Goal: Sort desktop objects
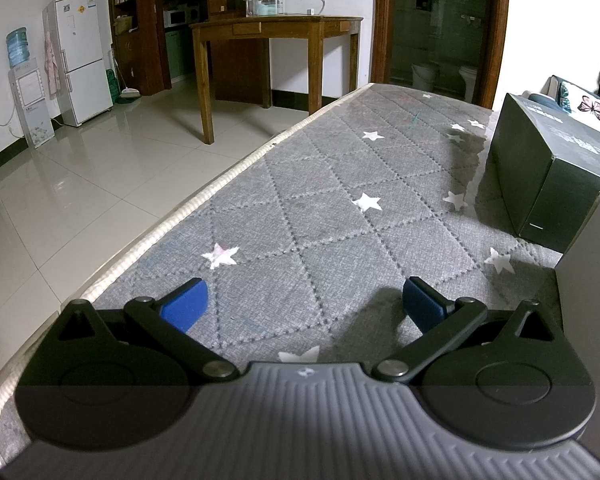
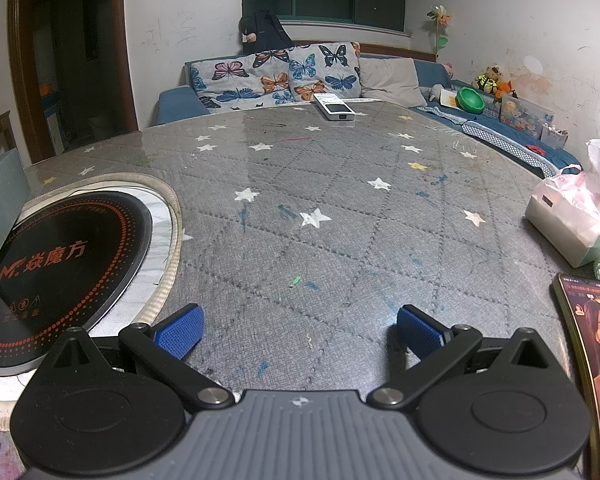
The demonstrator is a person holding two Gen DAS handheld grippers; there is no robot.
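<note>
Blue pads: our left gripper (image 1: 304, 304) hangs spread wide over bare cloth, nothing between its jaws; our right gripper (image 2: 298, 328) is likewise splayed and holds nothing.
Cloth: grey quilted table cover (image 2: 340, 208) with white stars, under a glossy clear sheet, paint flecks here and there.
Near right: a phone (image 2: 592, 372) lies just beside our right gripper's outer side, screen lit.
Near left of the right view: a round black cooktop (image 2: 64, 268) sits set into the table, ringed by a woven rim.
Mid right: a tissue pack (image 2: 572, 216) rests near the table edge, well apart from our jaws.
Left view, right side: a dark box (image 1: 548, 168) stands on the cloth, with a grey panel (image 1: 592, 272) nearer us; we cannot tell what that panel belongs to.
Far: a white remote (image 2: 336, 108) lies at the table's far edge, sofa behind it.
Progress: we judge sorting barely begun; the phone, tissues and remote lie scattered, none gathered.
Left to do: pick each one up and group them; where they belong, we cannot tell.
</note>
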